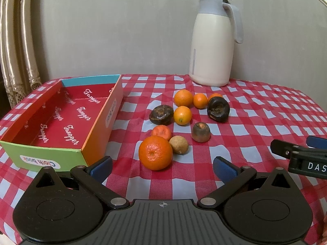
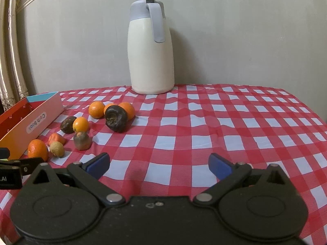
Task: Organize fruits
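Two open grippers waited low over a checked tablecloth, fruit and a box ahead.

Nearest the lens, the left gripper stood with its blue pads spread wide, holding nothing; the right gripper was just as wide and empty. A large orange lay at lower centre of the left view, just ahead of the left pads, touching a small tan fruit. Smaller oranges and dark, shrivelled fruits clustered behind it at centre frame. The empty red box sat at left, and a cream jug stood upper right. The orange looked firm, light and round (likely to roll), so a grip across its widest part seemed best.
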The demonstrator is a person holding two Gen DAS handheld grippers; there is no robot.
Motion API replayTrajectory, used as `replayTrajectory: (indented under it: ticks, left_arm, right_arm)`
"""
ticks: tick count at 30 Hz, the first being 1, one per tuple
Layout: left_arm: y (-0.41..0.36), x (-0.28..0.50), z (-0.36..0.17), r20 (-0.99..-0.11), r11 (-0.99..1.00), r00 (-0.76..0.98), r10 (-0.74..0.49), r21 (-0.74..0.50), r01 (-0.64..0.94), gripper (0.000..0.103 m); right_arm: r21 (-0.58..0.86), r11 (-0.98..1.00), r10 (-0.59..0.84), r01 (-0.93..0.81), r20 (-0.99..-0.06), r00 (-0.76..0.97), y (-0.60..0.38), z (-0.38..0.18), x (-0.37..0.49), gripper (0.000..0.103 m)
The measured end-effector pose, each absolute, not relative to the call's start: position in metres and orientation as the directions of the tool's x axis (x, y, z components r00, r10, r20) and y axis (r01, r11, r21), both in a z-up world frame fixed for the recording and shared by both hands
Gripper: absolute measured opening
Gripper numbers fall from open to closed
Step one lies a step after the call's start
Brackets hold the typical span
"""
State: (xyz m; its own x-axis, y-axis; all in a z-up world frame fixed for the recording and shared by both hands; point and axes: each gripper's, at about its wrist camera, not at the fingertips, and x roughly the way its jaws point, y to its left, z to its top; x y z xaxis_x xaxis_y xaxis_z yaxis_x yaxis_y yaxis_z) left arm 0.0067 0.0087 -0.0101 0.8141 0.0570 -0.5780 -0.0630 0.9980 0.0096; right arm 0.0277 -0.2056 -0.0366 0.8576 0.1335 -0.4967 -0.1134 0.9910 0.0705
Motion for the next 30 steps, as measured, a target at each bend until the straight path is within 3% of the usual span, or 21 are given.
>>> replayTrajectory:
  ticks: [30]
  left_arm:
    - [0.0016, 0.0005, -0.0079, -0.549, 0.998, 0.834, 0.056, 0.040, -0.041, 0.103]
  right_arm:
    - [0.074, 0.993, 0.118, -0.094, -0.480, 0.869, -0.2077, -0.0335, 0.0240, 0.103]
